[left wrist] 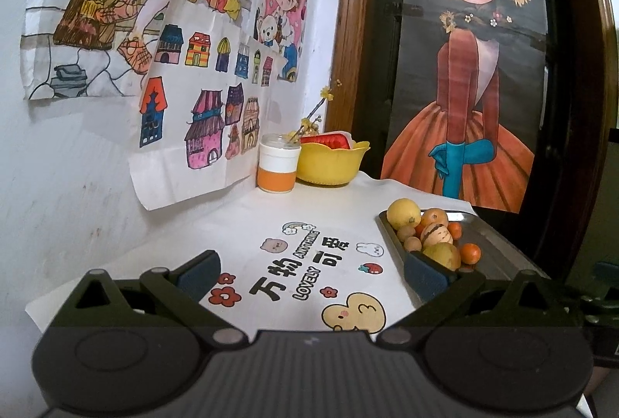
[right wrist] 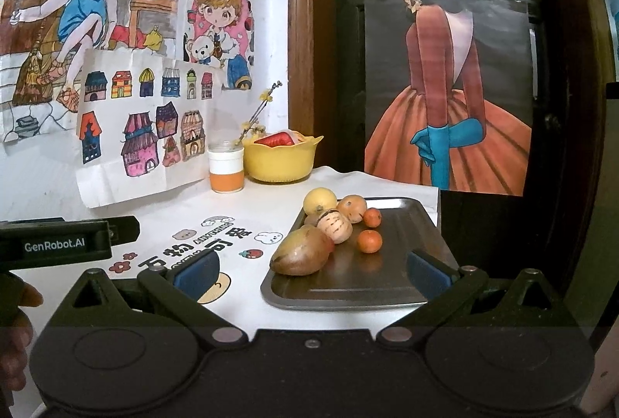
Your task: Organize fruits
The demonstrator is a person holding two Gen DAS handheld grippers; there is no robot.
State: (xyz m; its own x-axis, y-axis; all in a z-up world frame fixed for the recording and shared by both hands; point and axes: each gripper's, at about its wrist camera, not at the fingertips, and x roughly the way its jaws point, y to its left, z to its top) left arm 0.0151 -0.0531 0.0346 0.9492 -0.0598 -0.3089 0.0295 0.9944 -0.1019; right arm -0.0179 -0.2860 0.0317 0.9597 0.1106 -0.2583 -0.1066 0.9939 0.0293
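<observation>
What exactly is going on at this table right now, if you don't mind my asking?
A person holds a two-finger gripper in each hand over a white table. Both the left gripper and the right gripper are open and hold nothing. The fruit sits together on a metal tray: a mango, a lemon, two small oranges and some others. A yellow bowl stands at the back. No fruit is gripped.

Both grippers, left gripper [left wrist: 311, 273] and right gripper [right wrist: 311, 269], are built black, blue-padded fingers [right wrist: 197, 273], round silver pivot screws; "GenRobot.AI" is printed white.
</observation>
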